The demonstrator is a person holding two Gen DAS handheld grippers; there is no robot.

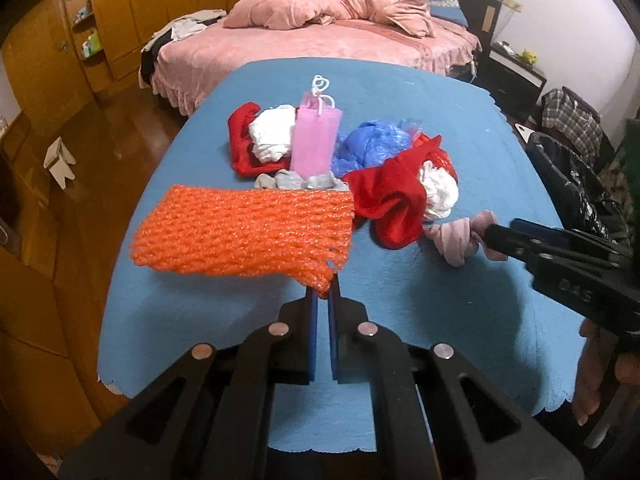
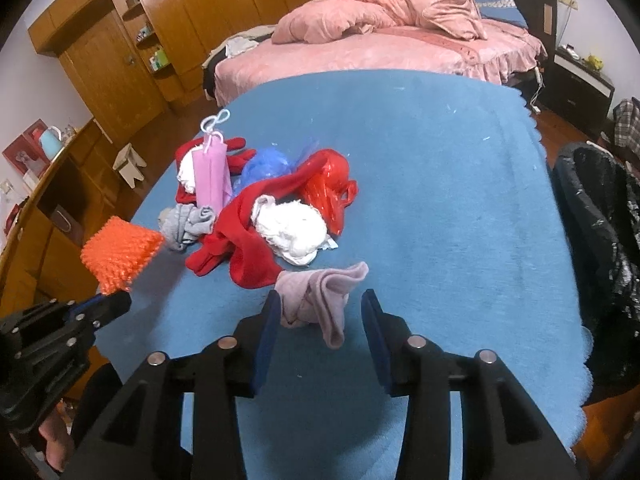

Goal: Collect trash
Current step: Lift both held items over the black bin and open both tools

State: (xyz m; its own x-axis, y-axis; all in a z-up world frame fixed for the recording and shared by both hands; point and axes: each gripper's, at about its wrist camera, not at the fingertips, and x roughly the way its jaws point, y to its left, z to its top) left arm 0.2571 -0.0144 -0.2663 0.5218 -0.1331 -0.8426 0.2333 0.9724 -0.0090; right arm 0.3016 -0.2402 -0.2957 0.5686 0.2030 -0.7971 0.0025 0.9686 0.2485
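1. Left gripper nearest in its own view, jaws clamped on a corner of the orange foam net, net lifted clear above the blue counter.
2. Right gripper pointing down at the counter, jaws apart around a pale pink sock; left pad just touching the sock's edge, right pad clear of it, nothing gripped.
3. Just beyond the sock: red cloth draped against a white crumpled wad, grey socks to the left of them.
4. Further back in the pile: red plastic bag, blue plastic bag, upright pink gift bag with white cord handle, second white wad on more red cloth behind it.
5. Black trash bag standing open off the counter's right edge.
6. Farthest: bed with pink covers, wooden wardrobe along the left wall.
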